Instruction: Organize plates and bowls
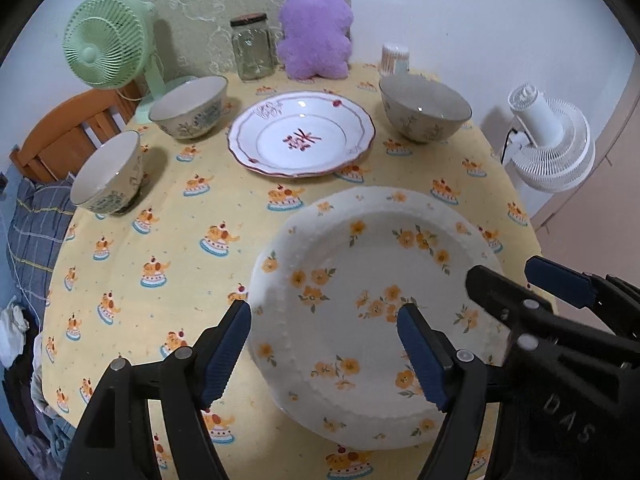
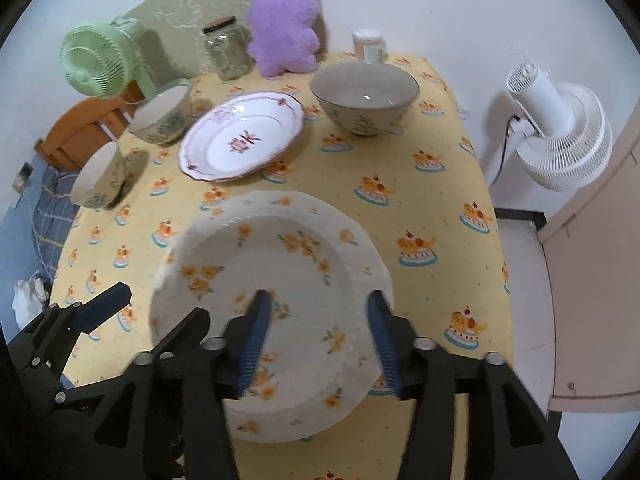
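Observation:
A white plate with orange flowers (image 1: 372,280) (image 2: 276,300) is held tilted above the yellow tablecloth, near the front. My left gripper (image 1: 324,356) straddles its left rim, one finger outside and one over the plate. My right gripper (image 2: 322,340) straddles its right rim the same way. Both pairs of jaws stand wide apart. A white plate with a red pattern (image 1: 302,134) (image 2: 242,136) lies further back. Three patterned bowls stand around it: two at the left (image 1: 190,106) (image 1: 108,174) and one at the right (image 1: 424,108) (image 2: 364,96).
At the table's back stand a green fan (image 1: 106,42), a glass jar (image 1: 252,48), a purple plush toy (image 1: 314,32) and a toothpick holder (image 1: 394,58). A white fan (image 1: 550,140) stands off the table's right edge. A wooden chair (image 1: 68,136) is at the left.

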